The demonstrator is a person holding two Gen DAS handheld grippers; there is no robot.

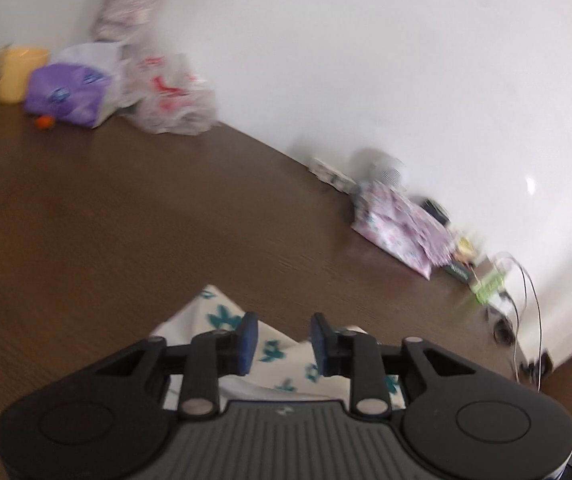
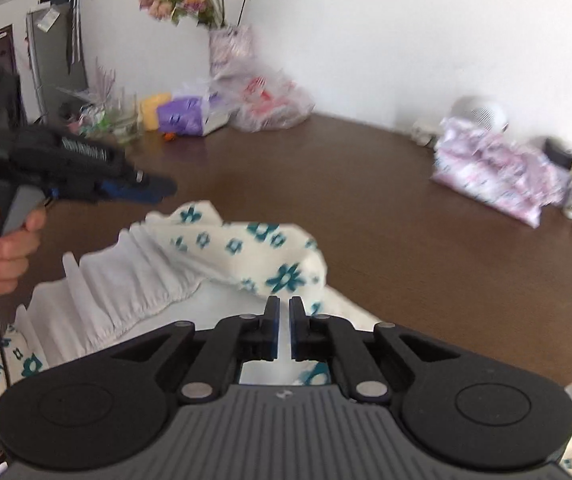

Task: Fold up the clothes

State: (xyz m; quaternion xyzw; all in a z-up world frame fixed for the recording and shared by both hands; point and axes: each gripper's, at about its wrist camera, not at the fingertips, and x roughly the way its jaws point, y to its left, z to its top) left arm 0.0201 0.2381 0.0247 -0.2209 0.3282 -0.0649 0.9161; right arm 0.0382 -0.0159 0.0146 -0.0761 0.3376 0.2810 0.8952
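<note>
A white garment with teal flowers [image 2: 226, 248] and a gathered white band lies crumpled on the brown table [image 2: 365, 208]. In the right wrist view my right gripper [image 2: 284, 300] hovers over the garment's near part. Its jaws are shut to a thin slit, and I see no cloth pinched between them. A hand holds my left gripper [image 2: 158, 190] just above the garment's far left edge. From the left wrist camera, the left gripper [image 1: 284, 320] stands open. The garment [image 1: 214, 312] lies below the gap, clear of the pads.
Along the wall stand a flower vase [image 2: 230, 48], plastic bags [image 2: 274, 104], a purple pack [image 2: 182, 114] and a yellow cup [image 2: 152, 110]. A folded pink floral cloth [image 2: 493, 168] lies at the right, with cables [image 1: 525, 300] beyond it. Bare table [image 1: 126, 220] stretches ahead.
</note>
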